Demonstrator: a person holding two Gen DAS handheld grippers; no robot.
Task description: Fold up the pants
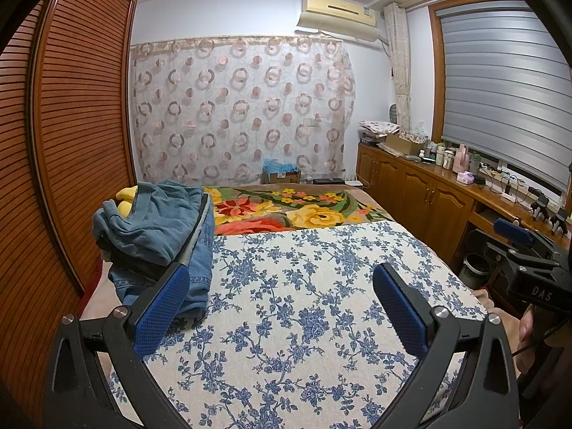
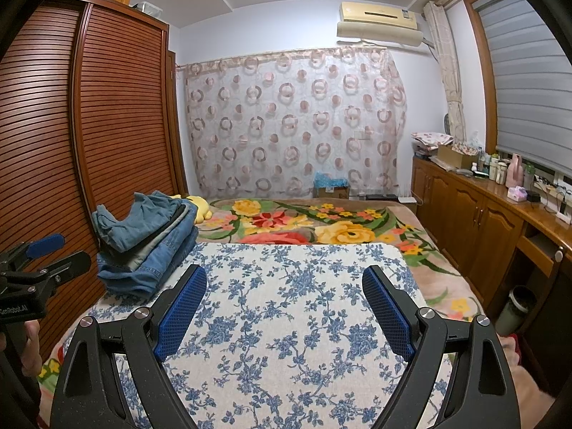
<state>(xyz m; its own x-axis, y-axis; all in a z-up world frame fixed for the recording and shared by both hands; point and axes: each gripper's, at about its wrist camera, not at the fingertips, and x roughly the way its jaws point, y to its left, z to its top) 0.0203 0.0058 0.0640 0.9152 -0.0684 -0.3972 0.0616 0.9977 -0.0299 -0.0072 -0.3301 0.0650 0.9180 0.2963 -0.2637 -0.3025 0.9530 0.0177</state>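
A stack of folded pants (image 1: 157, 228), mostly blue denim with a rumpled pair on top, lies at the left edge of the bed; in the right wrist view the pants stack (image 2: 146, 239) sits left of centre. A white cloth with blue flowers (image 1: 304, 304) covers the near part of the bed, and the same cloth (image 2: 293, 321) fills the right wrist view's lower half. My left gripper (image 1: 280, 279) hovers open over the cloth, its left finger close beside the stack. My right gripper (image 2: 284, 280) is open above the cloth, holding nothing.
A louvred wooden wardrobe (image 1: 71, 143) runs along the left. A floral blanket (image 1: 304, 211) covers the far bed. Wooden cabinets (image 2: 475, 214) with bottles line the right wall. A yellow plush toy (image 2: 198, 207) lies behind the stack. A bin (image 2: 514, 307) stands right of the bed.
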